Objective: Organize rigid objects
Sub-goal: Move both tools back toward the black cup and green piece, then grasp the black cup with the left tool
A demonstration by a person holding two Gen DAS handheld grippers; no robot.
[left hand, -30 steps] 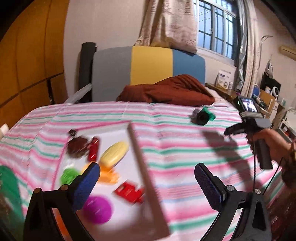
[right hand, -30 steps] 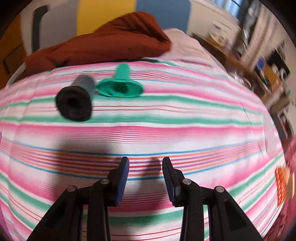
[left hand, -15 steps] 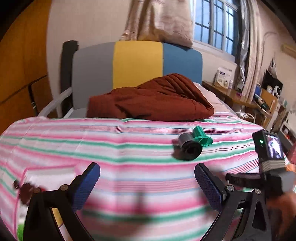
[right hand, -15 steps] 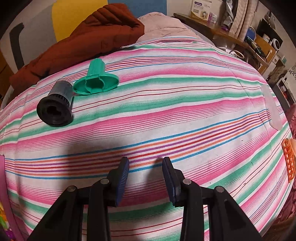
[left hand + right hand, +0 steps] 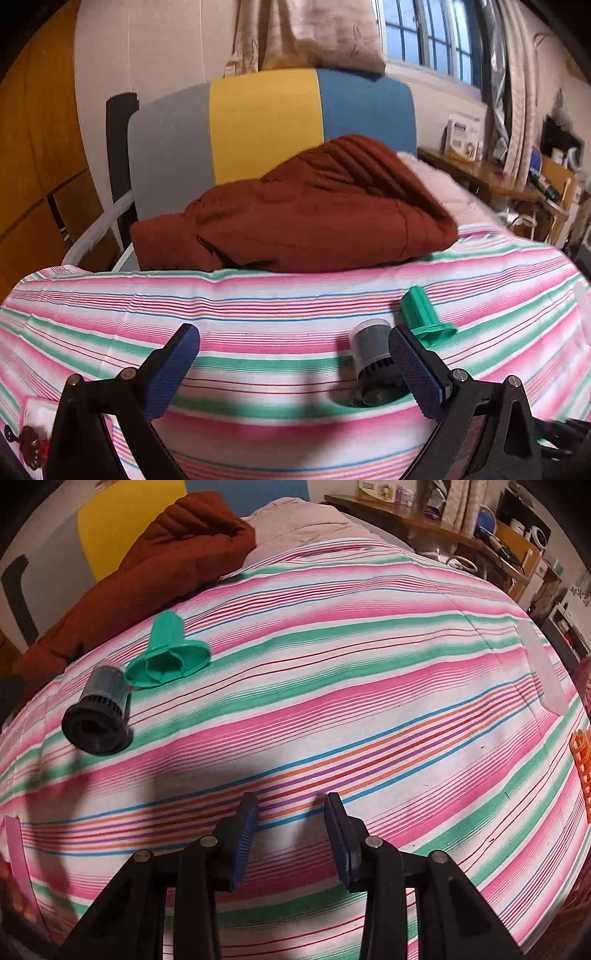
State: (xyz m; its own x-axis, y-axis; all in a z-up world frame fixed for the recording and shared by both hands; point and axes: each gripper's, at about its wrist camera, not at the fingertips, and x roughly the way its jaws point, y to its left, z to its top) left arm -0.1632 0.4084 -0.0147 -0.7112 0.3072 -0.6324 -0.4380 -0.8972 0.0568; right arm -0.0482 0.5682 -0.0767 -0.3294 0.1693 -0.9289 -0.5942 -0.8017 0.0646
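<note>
A dark grey cylindrical filter [image 5: 371, 360] lies on its side on the striped bedspread, and a green funnel-shaped plastic part [image 5: 424, 314] lies just behind it. My left gripper [image 5: 293, 369] is wide open and empty; its right finger overlaps the filter's right edge in view. In the right wrist view the filter [image 5: 98, 712] and the green part [image 5: 168, 651] lie at the far left. My right gripper [image 5: 290, 836] is partly open and empty, low over the bedspread, well right of both.
A rust-brown quilt [image 5: 295, 206] lies at the head of the bed before a grey, yellow and blue headboard [image 5: 266, 118]. A corner of the white tray with toys [image 5: 35, 435] shows at lower left. An orange plastic piece [image 5: 581, 764] sits at the right edge.
My left gripper has swung right from the toy tray and come close to the filter and green part. My right gripper has stayed partly open while its view shifted slightly.
</note>
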